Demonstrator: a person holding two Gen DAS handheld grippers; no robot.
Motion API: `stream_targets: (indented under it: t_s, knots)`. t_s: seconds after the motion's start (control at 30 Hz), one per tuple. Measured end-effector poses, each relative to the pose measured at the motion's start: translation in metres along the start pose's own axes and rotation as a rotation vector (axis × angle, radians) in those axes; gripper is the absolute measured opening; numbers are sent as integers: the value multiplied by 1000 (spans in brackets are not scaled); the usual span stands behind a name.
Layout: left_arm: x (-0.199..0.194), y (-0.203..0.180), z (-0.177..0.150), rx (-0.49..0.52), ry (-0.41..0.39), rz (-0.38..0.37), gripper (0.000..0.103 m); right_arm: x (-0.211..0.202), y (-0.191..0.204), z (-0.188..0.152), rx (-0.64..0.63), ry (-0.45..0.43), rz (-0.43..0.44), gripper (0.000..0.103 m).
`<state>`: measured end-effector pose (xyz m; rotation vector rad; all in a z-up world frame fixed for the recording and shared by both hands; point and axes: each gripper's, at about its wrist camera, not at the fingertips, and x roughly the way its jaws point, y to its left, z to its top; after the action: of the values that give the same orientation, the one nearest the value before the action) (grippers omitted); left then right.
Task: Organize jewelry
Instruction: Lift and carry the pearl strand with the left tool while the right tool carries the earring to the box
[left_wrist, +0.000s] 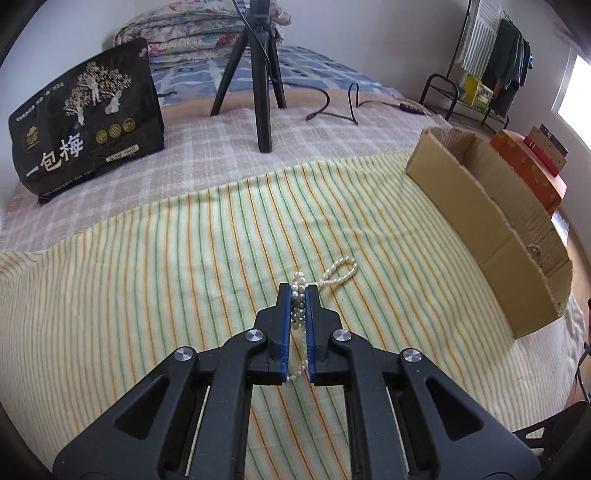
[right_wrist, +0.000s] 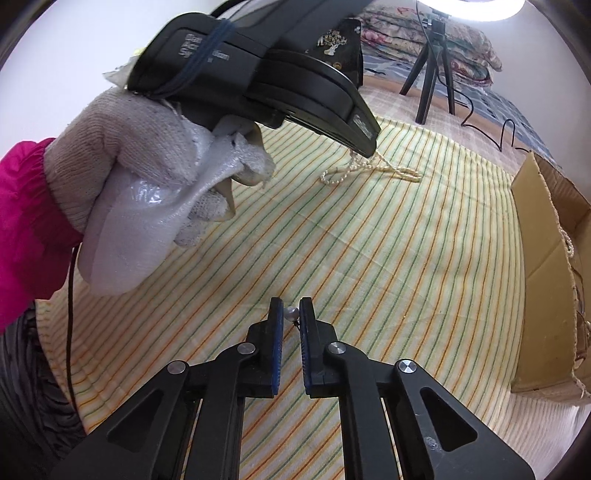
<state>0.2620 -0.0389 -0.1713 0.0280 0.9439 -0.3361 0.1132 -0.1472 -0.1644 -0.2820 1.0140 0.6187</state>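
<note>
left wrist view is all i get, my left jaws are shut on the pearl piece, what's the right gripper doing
observer: The right gripper is shut on a single small pearl, just above the striped cloth.
operator: is my whole piece off the cloth
observer: No. From the right wrist, a pearl strand and twisted cord trail from the left gripper and appear to lie on the cloth.
operator: anything in the box
observer: A second pearl strand is draped over the wall of the cardboard box.
</note>
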Motion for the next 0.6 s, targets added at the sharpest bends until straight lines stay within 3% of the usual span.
stream_targets:
  t_s: [0.6]
  knots:
    - [-77,-8,26,-53,-157,-50,5,-52,-24,2,62,-104,-31,7]
